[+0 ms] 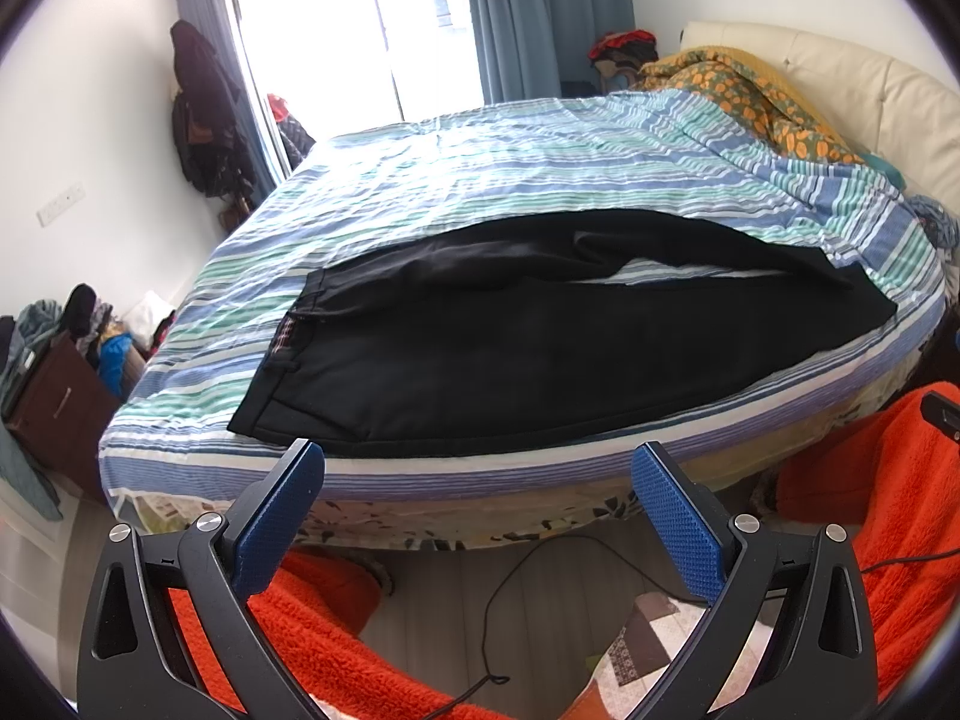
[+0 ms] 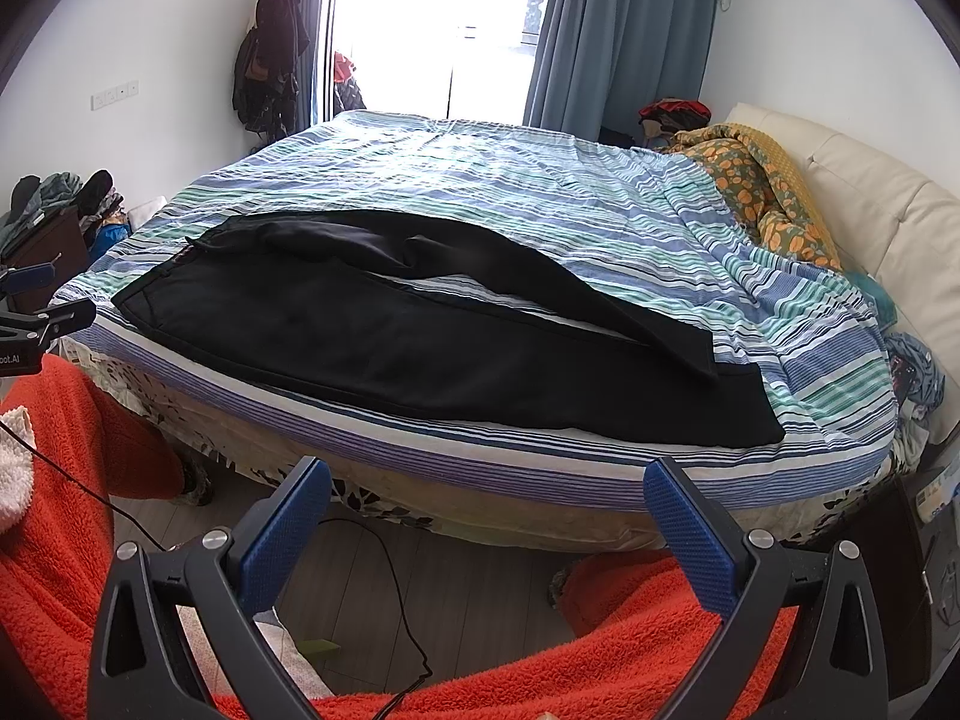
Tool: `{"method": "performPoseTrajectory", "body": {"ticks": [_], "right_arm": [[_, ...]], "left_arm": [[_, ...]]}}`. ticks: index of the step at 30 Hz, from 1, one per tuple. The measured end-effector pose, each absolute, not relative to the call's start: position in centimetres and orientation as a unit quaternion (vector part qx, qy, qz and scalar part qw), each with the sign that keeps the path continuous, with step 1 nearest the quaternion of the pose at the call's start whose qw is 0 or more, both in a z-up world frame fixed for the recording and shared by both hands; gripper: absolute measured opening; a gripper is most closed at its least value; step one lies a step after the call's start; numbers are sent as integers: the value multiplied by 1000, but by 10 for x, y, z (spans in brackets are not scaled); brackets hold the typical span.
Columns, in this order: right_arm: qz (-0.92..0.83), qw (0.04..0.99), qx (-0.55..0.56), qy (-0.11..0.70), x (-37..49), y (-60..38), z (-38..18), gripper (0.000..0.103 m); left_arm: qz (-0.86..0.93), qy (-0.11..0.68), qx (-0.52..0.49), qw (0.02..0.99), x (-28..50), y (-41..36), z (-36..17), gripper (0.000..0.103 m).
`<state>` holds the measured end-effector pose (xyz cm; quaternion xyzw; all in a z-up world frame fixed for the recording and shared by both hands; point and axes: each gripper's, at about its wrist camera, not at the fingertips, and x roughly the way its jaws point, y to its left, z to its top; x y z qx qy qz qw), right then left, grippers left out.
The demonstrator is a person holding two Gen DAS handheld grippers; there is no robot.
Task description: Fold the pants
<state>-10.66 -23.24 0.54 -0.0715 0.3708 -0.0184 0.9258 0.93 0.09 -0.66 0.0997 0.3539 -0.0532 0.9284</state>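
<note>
Black pants (image 1: 510, 342) lie flat along the near edge of the striped bed (image 1: 480, 180), waistband at the left, legs running right; the far leg is rumpled, with a gap of sheet showing between the legs. They also show in the right wrist view (image 2: 420, 336). My left gripper (image 1: 477, 468) is open and empty, held off the bed's near edge, below the pants. My right gripper (image 2: 486, 480) is open and empty, also in front of the bed edge, apart from the pants. The left gripper's tips (image 2: 36, 294) show at the far left of the right wrist view.
An orange-patterned quilt (image 2: 774, 192) and a cream headboard (image 2: 888, 228) lie at the right. A dark nightstand (image 1: 54, 414) with clutter stands left. The person's orange fleece clothing (image 2: 630, 648) and a black cable (image 2: 384, 576) on the wooden floor are below the grippers.
</note>
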Motion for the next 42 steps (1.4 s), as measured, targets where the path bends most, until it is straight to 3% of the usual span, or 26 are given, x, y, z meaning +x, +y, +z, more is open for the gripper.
{"method": "performPoseTrajectory", "body": {"ticks": [42], "right_arm": [[-16, 922, -65, 381, -104, -225, 2, 103]], "left_arm": [[-63, 360, 98, 926, 11, 4, -8, 102]]}}
